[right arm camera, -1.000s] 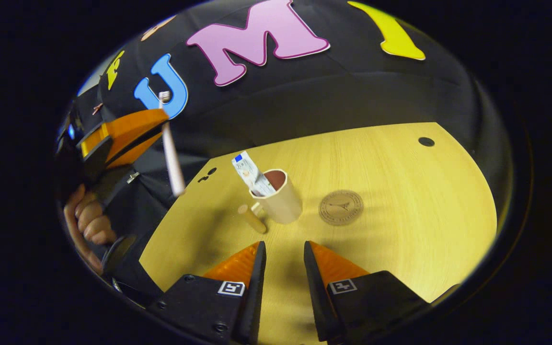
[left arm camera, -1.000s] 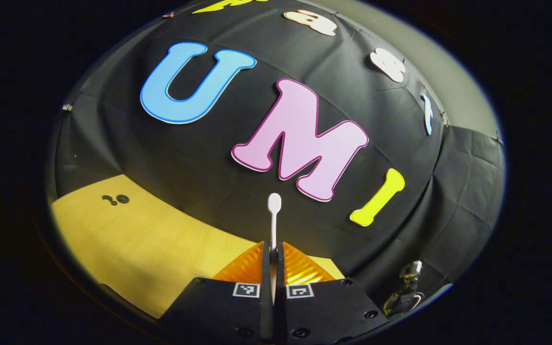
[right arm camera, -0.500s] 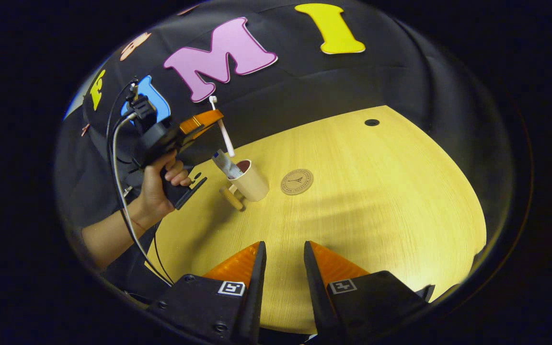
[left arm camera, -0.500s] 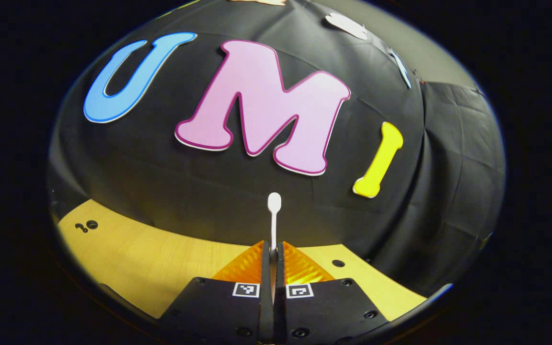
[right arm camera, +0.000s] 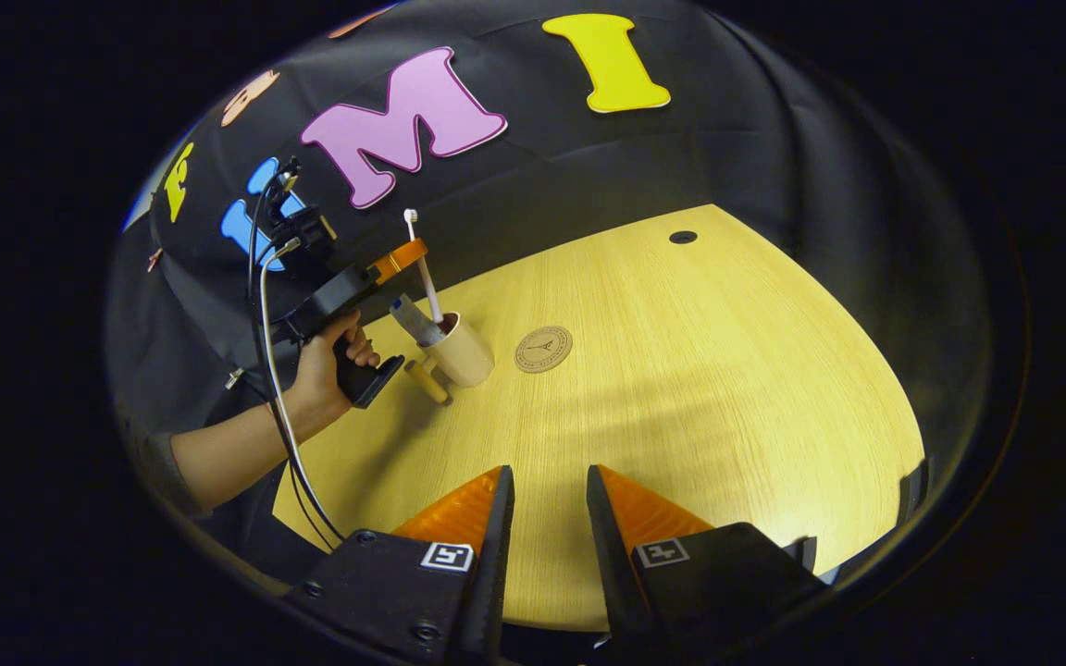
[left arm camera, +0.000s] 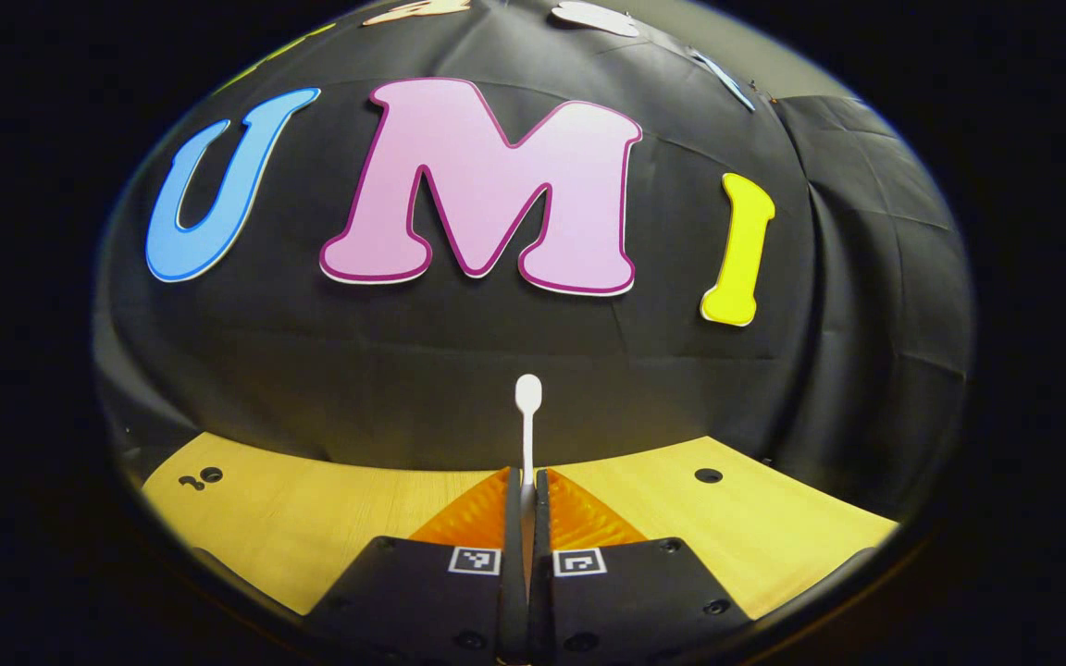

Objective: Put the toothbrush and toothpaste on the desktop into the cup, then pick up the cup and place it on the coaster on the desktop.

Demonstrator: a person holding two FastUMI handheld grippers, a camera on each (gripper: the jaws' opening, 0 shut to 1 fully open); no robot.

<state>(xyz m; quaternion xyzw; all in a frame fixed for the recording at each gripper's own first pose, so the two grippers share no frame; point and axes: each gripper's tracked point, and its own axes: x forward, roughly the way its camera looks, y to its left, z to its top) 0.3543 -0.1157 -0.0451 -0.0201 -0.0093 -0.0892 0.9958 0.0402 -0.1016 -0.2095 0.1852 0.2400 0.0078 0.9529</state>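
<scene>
Seen from the right gripper view, the left gripper [right arm camera: 401, 258] now sits lower and nearer the cup [right arm camera: 461, 350] than a second ago, and the toothbrush [right arm camera: 423, 268] it clamps has its lower end inside the cup's mouth beside the toothpaste [right arm camera: 411, 319], where before it hung off to the side. The right gripper [right arm camera: 547, 518] stands farther back, so the desktop [right arm camera: 727, 388] shows wider.

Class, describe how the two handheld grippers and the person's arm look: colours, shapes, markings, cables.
The right gripper and left gripper both have black bodies, ribbed orange wedge fingers edged in black, and square black-and-white tags. Seen farther off, the left gripper has a black pistol handle trailing cables, held by a hand; the forearm is bare.
</scene>
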